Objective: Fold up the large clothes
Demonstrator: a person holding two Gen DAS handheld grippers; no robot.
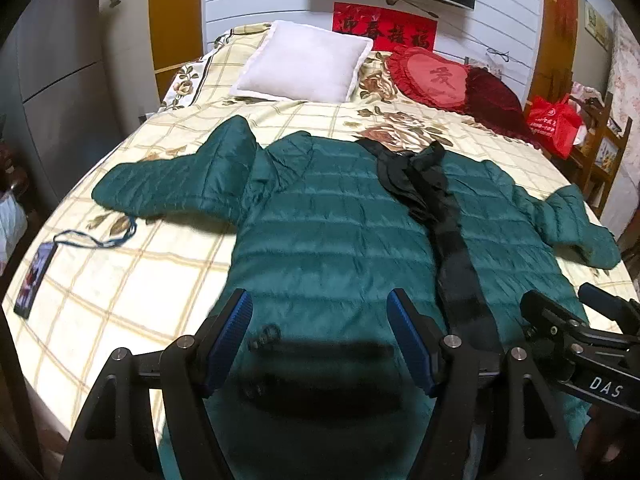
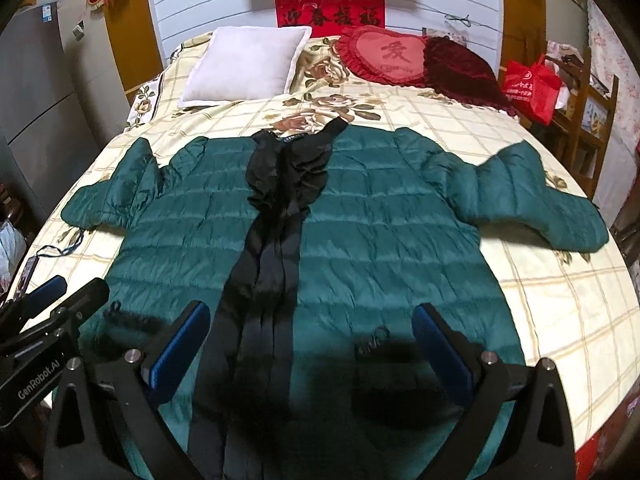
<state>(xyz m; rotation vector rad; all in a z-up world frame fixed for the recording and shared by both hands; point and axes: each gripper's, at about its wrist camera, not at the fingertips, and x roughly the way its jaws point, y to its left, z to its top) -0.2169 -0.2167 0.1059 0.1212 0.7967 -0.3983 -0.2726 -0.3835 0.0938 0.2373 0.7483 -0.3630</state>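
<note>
A dark green quilted jacket (image 1: pixel 332 216) (image 2: pixel 384 216) lies spread flat on the bed, sleeves out to both sides. A black lining strip (image 1: pixel 452 256) (image 2: pixel 272 248) runs down its open front. My left gripper (image 1: pixel 320 310) hovers over the jacket's near hem, left of the black strip. It is open, and nothing sits between its blue pads (image 1: pixel 236 320). My right gripper (image 2: pixel 312 320) hovers over the hem and straddles the strip's right side. It is open too, with nothing pinched. Each gripper shows at the edge of the other's view: the right gripper (image 1: pixel 580 312) and the left gripper (image 2: pixel 60 296).
The bed (image 1: pixel 132 272) has a checked floral cover. A white pillow (image 1: pixel 304 64), a red heart cushion (image 1: pixel 432 78) and a dark red cushion (image 1: pixel 492 96) lie at its head. A phone on a blue lanyard (image 1: pixel 34 276) lies near the left edge. A red bag (image 1: pixel 554 124) sits on a wooden shelf at the right.
</note>
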